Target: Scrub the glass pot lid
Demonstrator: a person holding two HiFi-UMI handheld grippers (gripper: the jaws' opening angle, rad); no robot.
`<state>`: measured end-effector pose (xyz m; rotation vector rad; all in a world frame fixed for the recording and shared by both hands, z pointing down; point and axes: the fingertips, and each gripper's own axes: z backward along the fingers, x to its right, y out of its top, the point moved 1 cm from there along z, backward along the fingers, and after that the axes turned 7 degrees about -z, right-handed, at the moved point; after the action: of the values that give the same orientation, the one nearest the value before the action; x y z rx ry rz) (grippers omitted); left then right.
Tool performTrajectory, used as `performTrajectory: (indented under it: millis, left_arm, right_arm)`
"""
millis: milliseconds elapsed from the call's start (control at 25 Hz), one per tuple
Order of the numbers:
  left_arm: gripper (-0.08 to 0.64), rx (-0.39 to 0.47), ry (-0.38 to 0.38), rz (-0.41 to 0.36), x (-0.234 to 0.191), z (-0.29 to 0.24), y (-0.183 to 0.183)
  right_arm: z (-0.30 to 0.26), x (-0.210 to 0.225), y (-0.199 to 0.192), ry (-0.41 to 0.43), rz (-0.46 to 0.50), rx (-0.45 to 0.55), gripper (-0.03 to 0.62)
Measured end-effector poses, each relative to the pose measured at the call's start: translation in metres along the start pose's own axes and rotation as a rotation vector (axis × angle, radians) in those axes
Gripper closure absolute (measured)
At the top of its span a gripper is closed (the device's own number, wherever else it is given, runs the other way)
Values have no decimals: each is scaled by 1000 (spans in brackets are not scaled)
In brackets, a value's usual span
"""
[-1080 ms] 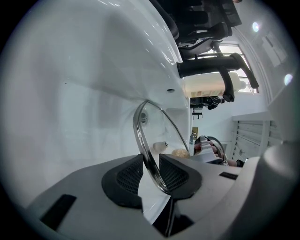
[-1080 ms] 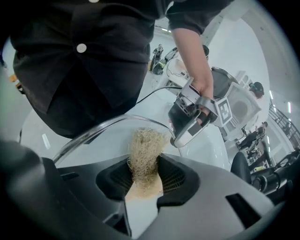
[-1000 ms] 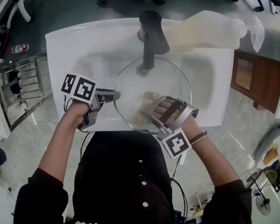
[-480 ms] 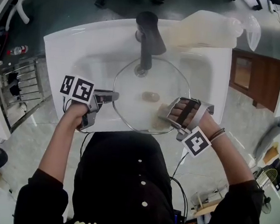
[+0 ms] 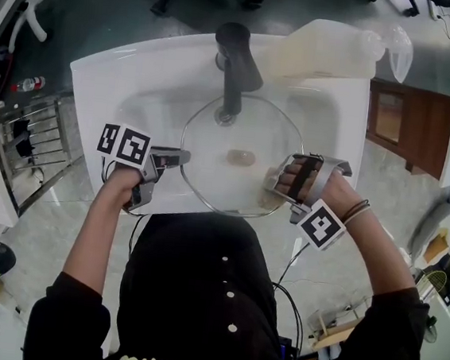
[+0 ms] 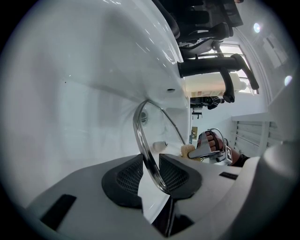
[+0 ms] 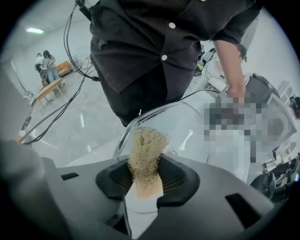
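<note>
Black shirt cloth point(image 5: 197, 292) of the person fills the nearest part of the head view, with both forearms reaching out over the front edge of a white sink point(image 5: 117, 68). Left gripper point(image 5: 181, 158): jaws closed on the metal rim of the glass lid point(image 5: 213, 138), which the left gripper view shows running up between the two ribbed pads point(image 6: 129, 176), so this tool steadies the lid at its left edge. Right gripper point(image 5: 274, 180): jaws clamped on a tan fibrous scrubber point(image 7: 146, 150), whose free end rests against the lid's right edge just beyond the pads. The lid lies roughly flat across the basin, its knob point(image 5: 241, 158) near the middle of the glass and apart from both tools. Beyond it stands a dark tap point(image 5: 237, 53), its spout over the far rim of the lid, and farther back a pale plastic bottle point(image 5: 326, 50) lies on the sink's rear ledge. Progress, as a judgement: scrubbing appears under way, with the scrubber working the right margin. No foam, water flow or visible soiling can be made out, so the share already cleaned cannot be told. Likely left to do are the centre around the knob, the left side under the clamping jaws, the underside, and a rinse.
</note>
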<state>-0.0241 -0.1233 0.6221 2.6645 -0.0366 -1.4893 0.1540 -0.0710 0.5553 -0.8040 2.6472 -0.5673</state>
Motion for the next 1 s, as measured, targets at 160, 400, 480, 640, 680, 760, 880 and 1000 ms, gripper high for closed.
performTrajectory:
  millis: [160,400,480,640,680,760,880,1000]
  left_arm:
    - [430,3,19,-9,0,0,1]
    - [429,40,102,-40,-2,10,5]
    - [430,86,138,-55,0,19,12]
    - [506,229,255,-214,18,48,31]
    - [522,270,270,-263,27,55,34]
    - [534,351,282,-352,46,67,39]
    - [534,450,284,-452,74,84,38]
    - [534,537,275,-526,103,96,29]
  right_arm:
    - [-2,-5,-2,23,-7,-21,448]
    - [-3,6,-2,-60,-3,-53,445]
    - [-4,7,-2,-72,1,-78,445]
    - [1,23,-3,-172,-26,-146,443]
    - [5,29,-4,-211,-56,-165,443]
    - [14,42,-5,-287,-138,-194,443]
    - [31,60,-2,-408,-269,-213,443]
    - [52,70,6,-545,-408,-207,443]
